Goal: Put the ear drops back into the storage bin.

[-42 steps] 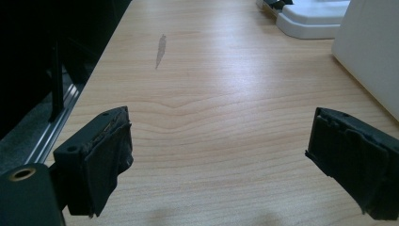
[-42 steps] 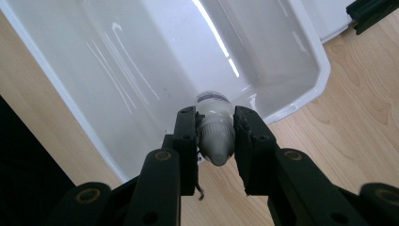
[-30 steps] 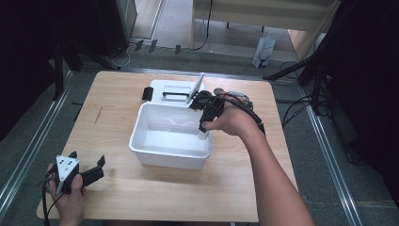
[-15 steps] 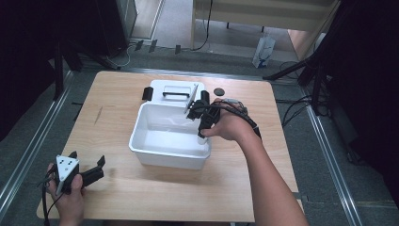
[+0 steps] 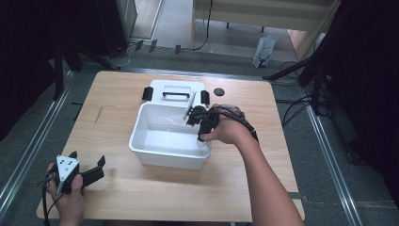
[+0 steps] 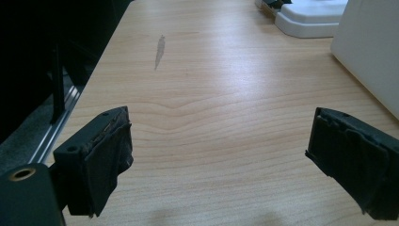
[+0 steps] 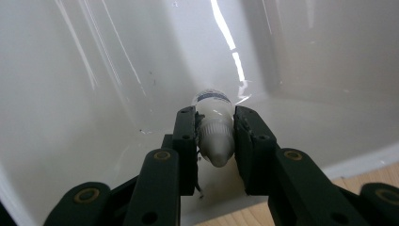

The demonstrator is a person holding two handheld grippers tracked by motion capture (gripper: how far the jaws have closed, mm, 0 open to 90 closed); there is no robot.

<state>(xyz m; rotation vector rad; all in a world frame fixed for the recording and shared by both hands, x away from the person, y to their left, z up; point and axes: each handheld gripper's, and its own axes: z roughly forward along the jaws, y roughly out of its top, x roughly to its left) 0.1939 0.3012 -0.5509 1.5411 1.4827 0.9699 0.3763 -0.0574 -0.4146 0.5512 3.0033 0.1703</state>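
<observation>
Right gripper view is showing a small white bottle (image 7: 215,126) pinched between the two black fingers (image 7: 186,141), cap end toward the camera and its blue-banded base pointing down into the white tub (image 7: 94,84). The fingers are closing tight on the bottle's ribbed cap, with no gap showing on either side. In the high view, the right gripper (image 5: 203,134) is now reaching down inside the tub (image 5: 141,127) at its near right corner, whereas a second ago it was hanging higher, over the tub's far right rim beside the lid; the hand is dropping and drawing toward the near wall. I judge that the bottle is being lowered for release on the tub floor, so the placing step looks nearly done, with only the letting go left.

Behind the tub, toward the far edge of the worktop (image 5: 117,197), the white lid (image 5: 174,87) with its dark handle is lying flat, and a small dark disc (image 5: 218,91) is sitting to its right. Near the worktop's near left corner, the left gripper (image 5: 87,172) is resting where it was a second ago, its fingers (image 6: 101,160) spread wide with nothing between them but bare wood.
</observation>
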